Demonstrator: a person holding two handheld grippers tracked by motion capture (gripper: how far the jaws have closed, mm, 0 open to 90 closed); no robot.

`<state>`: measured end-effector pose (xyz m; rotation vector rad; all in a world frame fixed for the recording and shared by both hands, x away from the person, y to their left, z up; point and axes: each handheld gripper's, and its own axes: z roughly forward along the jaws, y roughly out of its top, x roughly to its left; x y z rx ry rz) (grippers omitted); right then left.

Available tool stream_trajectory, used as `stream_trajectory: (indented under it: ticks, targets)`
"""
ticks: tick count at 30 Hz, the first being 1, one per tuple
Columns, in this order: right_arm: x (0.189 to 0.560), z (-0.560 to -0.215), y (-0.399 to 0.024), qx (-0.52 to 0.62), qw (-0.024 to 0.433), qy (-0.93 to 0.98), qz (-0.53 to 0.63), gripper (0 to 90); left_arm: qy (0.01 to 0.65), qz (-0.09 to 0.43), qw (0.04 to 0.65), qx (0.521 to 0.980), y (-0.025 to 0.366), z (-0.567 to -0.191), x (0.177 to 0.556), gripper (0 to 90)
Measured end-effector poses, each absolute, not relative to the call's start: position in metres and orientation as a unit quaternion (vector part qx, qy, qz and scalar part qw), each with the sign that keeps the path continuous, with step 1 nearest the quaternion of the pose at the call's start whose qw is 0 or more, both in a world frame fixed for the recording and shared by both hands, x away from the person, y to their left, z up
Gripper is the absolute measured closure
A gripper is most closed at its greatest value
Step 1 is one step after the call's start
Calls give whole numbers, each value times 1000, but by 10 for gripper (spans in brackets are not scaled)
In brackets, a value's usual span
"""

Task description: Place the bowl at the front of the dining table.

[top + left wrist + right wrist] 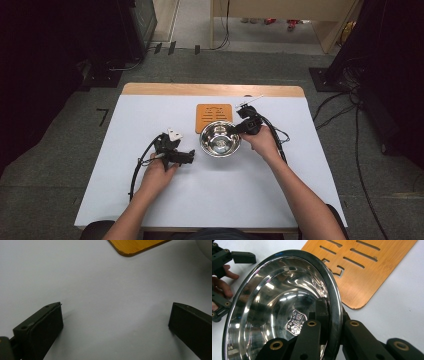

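Observation:
A shiny steel bowl (220,138) sits mid-table, just in front of a slotted orange wooden board (214,115). My right gripper (239,128) is shut on the bowl's right rim (336,315), one jaw inside the bowl and one outside. In the right gripper view the bowl (277,310) looks tilted, and the board (367,267) lies beyond it. My left gripper (186,157) rests on the table left of the bowl, open, its jaws wide with bare table between them (115,317). A corner of the board (135,246) shows at the top of the left gripper view.
The white table (150,195) has a wooden strip (210,90) along its far edge. Cables (135,172) trail from both grippers. Beyond the table lie grey carpet, dark equipment (50,45) at left and more cables (360,130) at right.

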<state>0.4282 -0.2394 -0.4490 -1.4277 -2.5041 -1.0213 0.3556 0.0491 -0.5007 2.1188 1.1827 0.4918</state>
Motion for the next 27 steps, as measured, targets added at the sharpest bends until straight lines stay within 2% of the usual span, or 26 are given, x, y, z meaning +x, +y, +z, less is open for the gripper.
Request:
stream_trajectory:
  ticks: [27]
  targets:
    - [445, -446, -233, -475, 36, -814, -332, 873, 452, 188, 328, 808, 49, -501, 356, 0]
